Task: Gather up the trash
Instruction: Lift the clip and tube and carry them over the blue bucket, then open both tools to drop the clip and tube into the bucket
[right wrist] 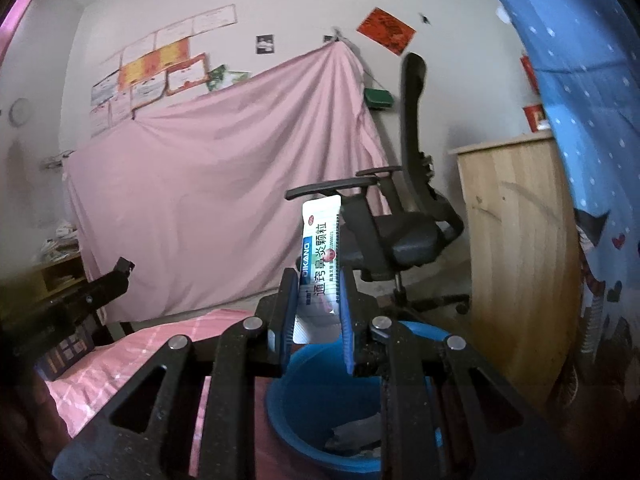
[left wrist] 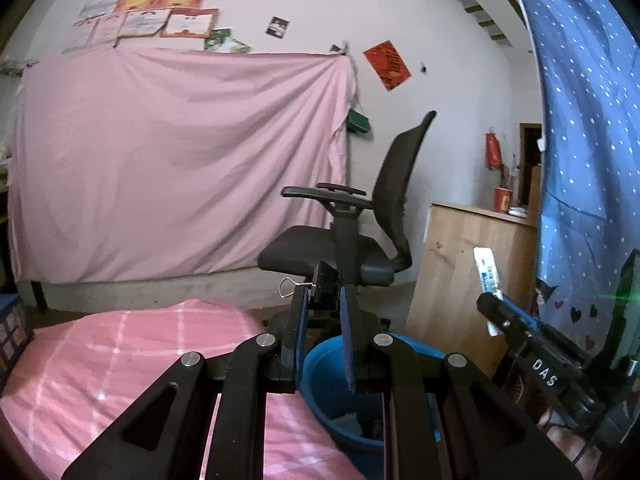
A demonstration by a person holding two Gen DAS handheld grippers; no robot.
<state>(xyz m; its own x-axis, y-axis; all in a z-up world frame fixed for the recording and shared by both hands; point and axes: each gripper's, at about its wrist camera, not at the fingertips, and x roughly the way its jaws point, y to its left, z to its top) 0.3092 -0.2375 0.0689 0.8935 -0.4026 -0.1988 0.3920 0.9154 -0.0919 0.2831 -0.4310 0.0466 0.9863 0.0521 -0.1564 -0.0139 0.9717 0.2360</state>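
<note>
The left gripper (left wrist: pixel 323 302) has its blue-padded fingers clamped on a black binder clip (left wrist: pixel 325 289), whose wire handle loops out to the left. The right gripper (right wrist: pixel 319 300) is closed on a glossy white sachet (right wrist: pixel 320 256) printed with blue and black lettering; the flat rectangular packet stands upright between the pads and rises well above the fingertips. In the left wrist view the same sachet shows edge-on at the right. Both grippers hang over a round blue plastic bucket (right wrist: pixel 288 396), smooth-walled, with some crumpled grey scraps (right wrist: pixel 354 432) lying at its bottom. Just beside the bucket, to the left, lies a pink bedcover (left wrist: pixel 120 356) crossed by pale checked lines, soft and rumpled. Behind the bucket stands a black office chair (left wrist: pixel 360 236) with a padded seat, curved mesh back and flat armrests. To its right is a light wooden cabinet (right wrist: pixel 516 240) with visible grain, and a blue dotted curtain (left wrist: pixel 584 120) hangs at the right edge. Farther back a creased pink sheet (left wrist: pixel 180 160) is draped across the white wall, below rows of paper certificates (left wrist: pixel 152 12).
</note>
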